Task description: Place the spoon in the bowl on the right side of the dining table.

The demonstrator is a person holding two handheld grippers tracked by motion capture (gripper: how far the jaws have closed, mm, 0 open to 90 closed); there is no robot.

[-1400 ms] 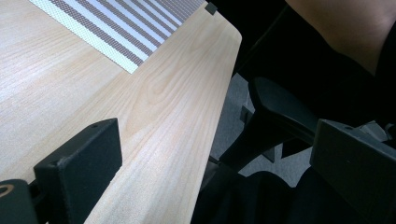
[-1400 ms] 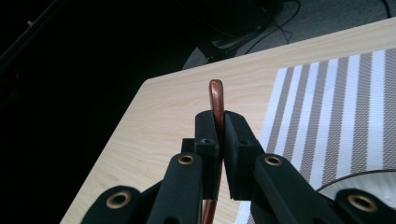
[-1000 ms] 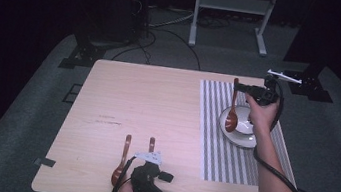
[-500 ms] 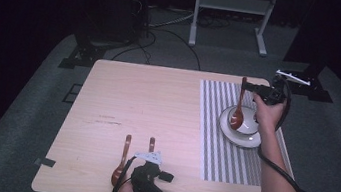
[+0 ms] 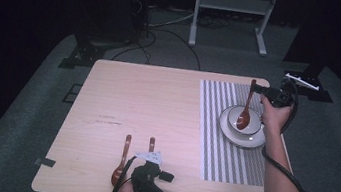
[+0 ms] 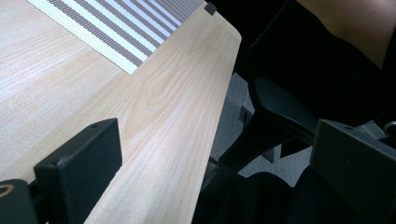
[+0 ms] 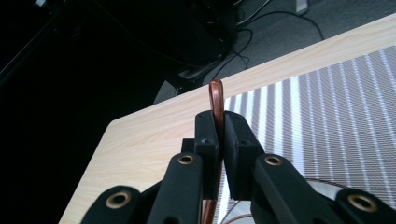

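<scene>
My right gripper is shut on the upper handle of a brown wooden spoon. The spoon hangs nearly upright, with its scoop end down in a white bowl on a white plate. In the right gripper view the two pads pinch the handle over the striped mat. My left gripper lies near the table's front edge, pointing right. Its jaws stand wide apart with nothing between them. A second wooden spoon lies flat just to its left.
The bowl and plate sit on a grey-and-white striped placemat on the right of the light wooden table. A short brown stick lies partly under the left gripper. A metal stand and cables are on the floor behind.
My right gripper has carried the spoon a little to the right, from the bowl's left rim to over its middle. The left gripper has stayed put.
</scene>
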